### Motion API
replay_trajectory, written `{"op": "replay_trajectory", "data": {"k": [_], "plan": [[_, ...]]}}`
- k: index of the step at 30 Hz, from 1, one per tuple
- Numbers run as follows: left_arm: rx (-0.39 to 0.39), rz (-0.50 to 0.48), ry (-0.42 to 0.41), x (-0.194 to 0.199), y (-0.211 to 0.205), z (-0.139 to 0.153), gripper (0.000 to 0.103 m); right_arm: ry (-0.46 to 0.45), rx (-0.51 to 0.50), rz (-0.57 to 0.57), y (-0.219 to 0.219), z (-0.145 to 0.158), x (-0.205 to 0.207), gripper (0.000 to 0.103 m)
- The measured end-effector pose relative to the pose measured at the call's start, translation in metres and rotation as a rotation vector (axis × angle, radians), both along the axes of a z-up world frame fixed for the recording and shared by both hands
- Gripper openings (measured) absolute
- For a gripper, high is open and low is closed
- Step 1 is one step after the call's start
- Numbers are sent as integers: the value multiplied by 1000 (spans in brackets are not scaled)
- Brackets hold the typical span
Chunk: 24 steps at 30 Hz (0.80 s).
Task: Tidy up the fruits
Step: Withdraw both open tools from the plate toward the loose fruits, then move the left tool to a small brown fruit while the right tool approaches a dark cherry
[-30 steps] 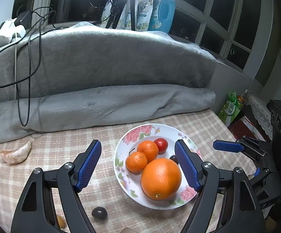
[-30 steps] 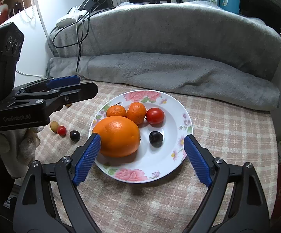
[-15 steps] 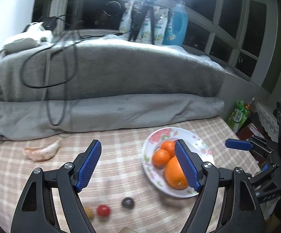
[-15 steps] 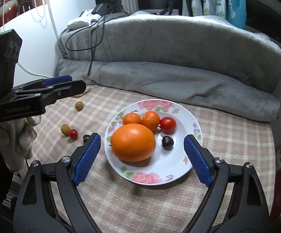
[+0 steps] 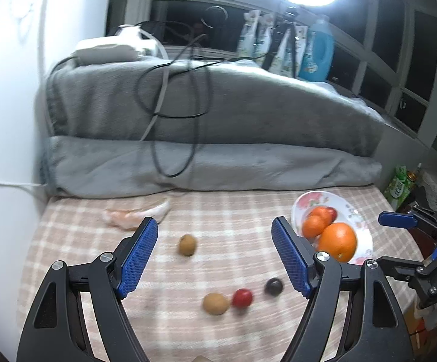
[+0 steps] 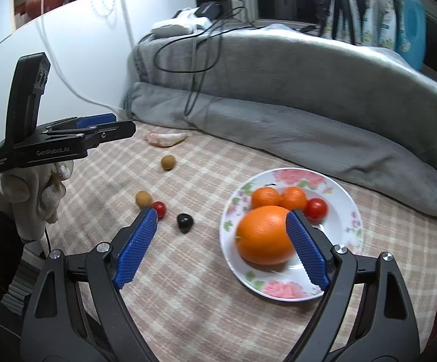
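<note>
A floral plate [image 6: 346, 193] holds a big orange [image 6: 263, 235], two small oranges [image 6: 278, 197] and a red tomato [image 6: 316, 208]. Loose on the checked cloth lie a dark fruit [image 6: 185, 221], a red tomato [image 6: 159, 208], two brown fruits [image 6: 143, 198] [image 6: 168, 162] and a pale peeled segment [image 6: 165, 138]. My left gripper [image 5: 213, 256] hangs open over the loose fruits: brown fruit [image 5: 187, 244], brown fruit [image 5: 216, 303], tomato [image 5: 242, 298], dark fruit [image 5: 274, 286]. My right gripper [image 6: 221, 241] is open and empty above the plate's left edge.
A rolled grey blanket [image 6: 278, 114] with black cables [image 5: 173, 96] lines the table's far side. A white wall stands at the left. Bottles [image 5: 316, 51] and a tripod stand on the windowsill. A gloved hand [image 6: 34, 193] carries the left gripper.
The left gripper has swung left, off the plate and over the loose fruits. The right gripper has drawn back and shifted left, so more of the cloth shows.
</note>
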<state>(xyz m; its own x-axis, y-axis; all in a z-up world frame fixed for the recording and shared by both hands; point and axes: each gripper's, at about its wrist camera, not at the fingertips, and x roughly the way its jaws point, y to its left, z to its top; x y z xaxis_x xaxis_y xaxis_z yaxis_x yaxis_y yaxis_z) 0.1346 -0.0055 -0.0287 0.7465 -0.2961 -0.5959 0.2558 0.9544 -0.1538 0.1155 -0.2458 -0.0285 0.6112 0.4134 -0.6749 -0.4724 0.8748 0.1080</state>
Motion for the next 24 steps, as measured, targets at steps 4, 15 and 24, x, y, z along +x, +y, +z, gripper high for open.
{"op": "replay_trajectory", "data": {"k": [4,15,24], "plan": [[5,36,15,-2,19,-6,78,8,-6,43,18,-2,0,88],[-2,14,63,-12,38,-25,66,82,-60,173,63,-26,7,54],[-14,-81,142,-17,20,-47,52,141,-162,259,88,-50,23,41]]}}
